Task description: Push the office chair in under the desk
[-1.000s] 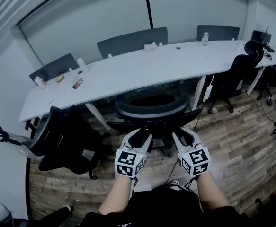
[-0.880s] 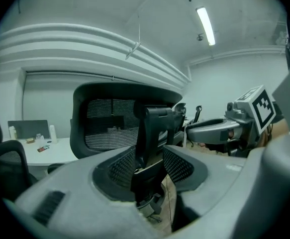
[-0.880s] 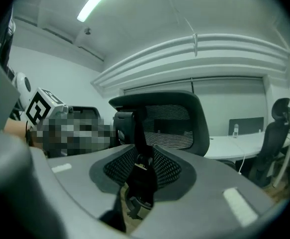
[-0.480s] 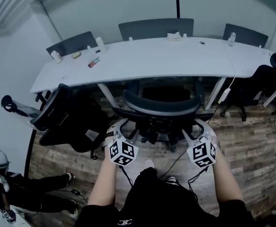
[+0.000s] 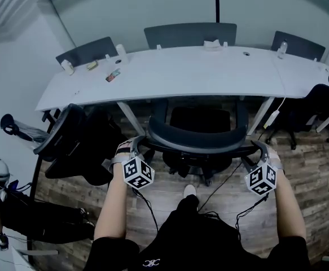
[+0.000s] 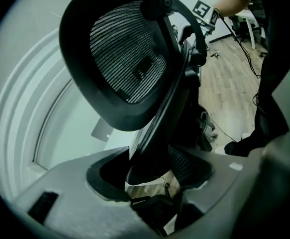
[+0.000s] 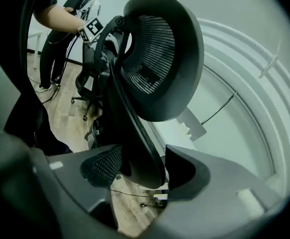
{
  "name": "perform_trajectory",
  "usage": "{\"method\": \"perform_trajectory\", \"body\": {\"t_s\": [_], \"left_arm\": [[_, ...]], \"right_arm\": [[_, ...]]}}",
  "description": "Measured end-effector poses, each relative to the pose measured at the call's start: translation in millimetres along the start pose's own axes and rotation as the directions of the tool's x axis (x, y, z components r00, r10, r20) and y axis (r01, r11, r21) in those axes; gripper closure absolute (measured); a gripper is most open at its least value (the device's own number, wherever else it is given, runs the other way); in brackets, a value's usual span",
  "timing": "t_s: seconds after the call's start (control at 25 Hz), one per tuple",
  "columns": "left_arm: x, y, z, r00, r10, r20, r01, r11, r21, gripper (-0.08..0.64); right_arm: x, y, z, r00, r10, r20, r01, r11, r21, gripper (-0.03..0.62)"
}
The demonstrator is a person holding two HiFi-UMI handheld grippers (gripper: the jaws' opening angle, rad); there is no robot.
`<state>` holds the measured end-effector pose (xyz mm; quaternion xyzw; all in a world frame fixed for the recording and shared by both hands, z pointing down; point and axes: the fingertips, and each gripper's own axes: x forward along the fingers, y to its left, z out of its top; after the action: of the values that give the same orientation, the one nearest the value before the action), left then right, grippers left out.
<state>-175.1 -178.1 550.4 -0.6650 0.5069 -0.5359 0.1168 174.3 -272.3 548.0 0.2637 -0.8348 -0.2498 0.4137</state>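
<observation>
Head view centres on the black mesh-backed office chair (image 5: pixel 198 139). Its seat sits at the near edge of the long white desk (image 5: pixel 181 72), and its curved backrest is just short of that edge. The left gripper (image 5: pixel 134 147) is at the backrest's left end and the right gripper (image 5: pixel 259 147) at its right end.

In the left gripper view the jaws stand apart and straddle the backrest's rim, which lies against one textured pad with a dark gap on the other side. The right gripper view shows the same, with floor visible between the rim and the far jaw. Neither looks clamped tight.

The step in hand appears to be the push itself, and it seems well along. The next move likely calls for even forward pressure from both ends so the chair does not swivel. It also has to stay between the slanted white desk legs (image 5: pixel 129 117) and clear the thin black cable (image 5: pixel 223 176) on the wood floor near its base.

By count there are:
- two grippers and one desk
- three black office chairs: the one held, a tilted black chair (image 5: pixel 68 151) at middle left, and a dark chair (image 5: pixel 314 103) at the right edge
- three grey panels (image 5: pixel 189 34) behind the desk; whether these are chair backs or screens cannot be told
</observation>
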Motion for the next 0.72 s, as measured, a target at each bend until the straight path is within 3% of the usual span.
{"method": "perform_trajectory", "body": {"t_s": [0.28, 0.72], "left_arm": [[10, 6, 1, 1.000, -0.003, 0.008, 0.003, 1.000, 0.006, 0.319], [35, 24, 13, 0.999, 0.030, 0.044, -0.027, 0.998, -0.058, 0.318]], "right_arm": [[21, -8, -7, 0.996, -0.087, -0.031, 0.084, 0.993, -0.087, 0.352], [53, -42, -14, 0.989, -0.130, -0.067, 0.124, 0.988, -0.088, 0.354]]}}
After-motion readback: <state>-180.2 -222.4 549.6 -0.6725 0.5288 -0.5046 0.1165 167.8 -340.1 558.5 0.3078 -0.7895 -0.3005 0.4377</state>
